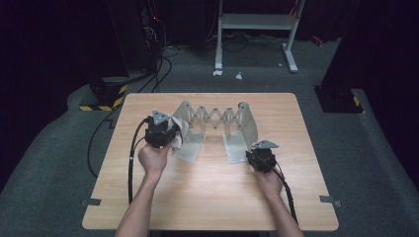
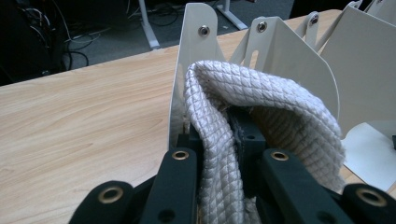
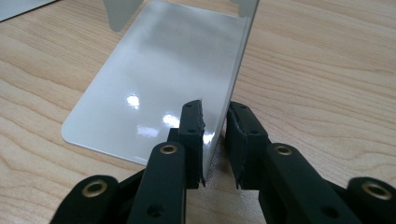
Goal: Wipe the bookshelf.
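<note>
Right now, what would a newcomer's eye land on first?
The white metal accordion-style rack spread across the far middle of the wooden table. Next, the white quilted cloth pinched in the left gripper at the rack's left end panel, while the right gripper straddles the right end panel's edge.

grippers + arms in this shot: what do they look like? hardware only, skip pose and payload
Both the left gripper and right gripper are black and boxy, each topped by a grey three-cornered plate. Jaws are flat black links with brass-ringed pivots and ridged pads. A black cable trails from each along the forearm. Forearms are bare, no sleeves or gloves.
</note>
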{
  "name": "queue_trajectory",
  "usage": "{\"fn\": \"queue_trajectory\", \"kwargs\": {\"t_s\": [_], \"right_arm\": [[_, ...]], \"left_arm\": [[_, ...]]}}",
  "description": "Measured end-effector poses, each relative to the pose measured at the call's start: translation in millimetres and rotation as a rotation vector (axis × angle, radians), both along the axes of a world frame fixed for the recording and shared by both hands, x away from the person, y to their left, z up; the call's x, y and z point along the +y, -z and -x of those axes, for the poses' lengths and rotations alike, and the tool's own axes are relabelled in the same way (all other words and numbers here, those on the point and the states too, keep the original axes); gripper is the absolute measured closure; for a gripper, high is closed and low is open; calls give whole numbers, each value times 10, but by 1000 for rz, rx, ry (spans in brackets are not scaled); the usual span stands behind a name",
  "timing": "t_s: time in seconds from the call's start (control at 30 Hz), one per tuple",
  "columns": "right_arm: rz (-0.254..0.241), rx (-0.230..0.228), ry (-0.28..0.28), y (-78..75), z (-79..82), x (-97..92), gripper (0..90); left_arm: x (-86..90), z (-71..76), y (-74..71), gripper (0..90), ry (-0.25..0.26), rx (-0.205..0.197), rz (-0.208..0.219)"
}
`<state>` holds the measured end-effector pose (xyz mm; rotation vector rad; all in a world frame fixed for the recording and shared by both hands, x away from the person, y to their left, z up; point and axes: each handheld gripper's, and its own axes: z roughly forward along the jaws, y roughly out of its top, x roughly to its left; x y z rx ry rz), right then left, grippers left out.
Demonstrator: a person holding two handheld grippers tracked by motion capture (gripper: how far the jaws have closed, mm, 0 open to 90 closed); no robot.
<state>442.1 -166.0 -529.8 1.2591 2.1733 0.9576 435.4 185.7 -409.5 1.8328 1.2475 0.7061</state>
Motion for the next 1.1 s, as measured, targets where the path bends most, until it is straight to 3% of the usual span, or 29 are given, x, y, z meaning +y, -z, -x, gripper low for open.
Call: {"fn": "queue_trajectory", "kwargs": {"t_s": [0.27,0.4,0.77,1.1], "right_arm": [[-1,1,2,0,2,2,765],[1,0,2,0,3,4,765],[4,-1,3,0,5,7,765],[0,1,3,0,3,5,765]], "left_arm": [[-59,-83,80,804,4,17,-22],[-108,-100,151,804,15,35,-65],[-167,-119,244,804,22,35,-58],[-206,-202,422,804,12,90,-59]]}}
